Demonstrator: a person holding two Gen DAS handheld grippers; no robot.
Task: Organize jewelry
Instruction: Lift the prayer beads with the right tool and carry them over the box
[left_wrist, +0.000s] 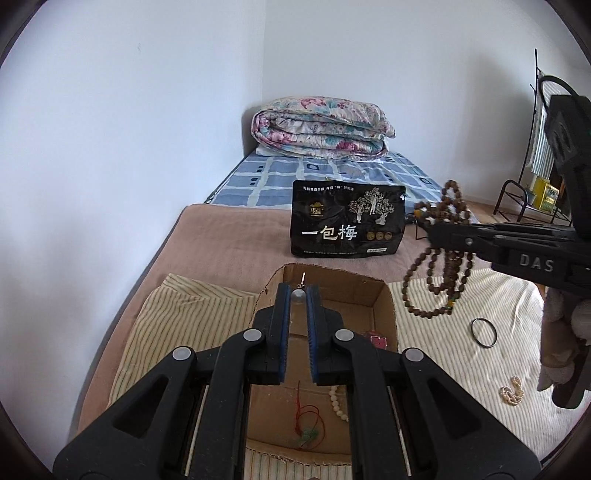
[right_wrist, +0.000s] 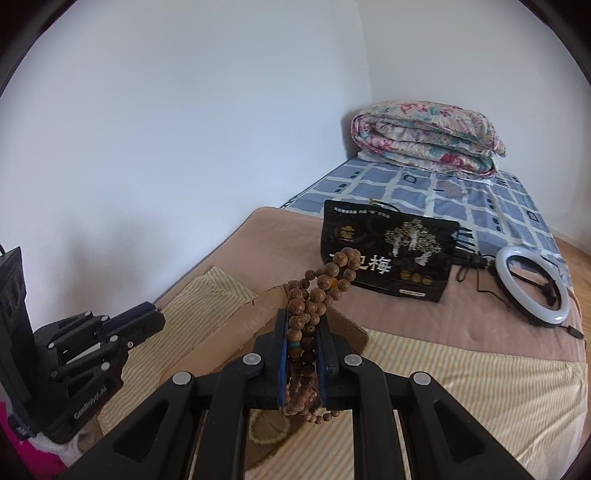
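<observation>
My left gripper (left_wrist: 298, 293) is shut on a small pearl earring (left_wrist: 298, 293) with a metal post, held above an open cardboard box (left_wrist: 384, 306). The box holds a red-cord pendant (left_wrist: 308, 424), a white bead bracelet (left_wrist: 338, 402) and a red item (left_wrist: 378, 341). My right gripper (right_wrist: 301, 328) is shut on a long wooden bead necklace (right_wrist: 317, 291), which hangs in loops to the right of the box (left_wrist: 439, 280). A black ring bangle (left_wrist: 484, 332) and a pearl bracelet (left_wrist: 512, 390) lie on the striped cloth (left_wrist: 443, 350).
A black snack bag (left_wrist: 347, 221) stands behind the box on the bed. A folded floral quilt (left_wrist: 321, 127) lies at the far end. A ring light (right_wrist: 532, 286) with cable lies at the right. A black rack (left_wrist: 524, 199) stands off the bed.
</observation>
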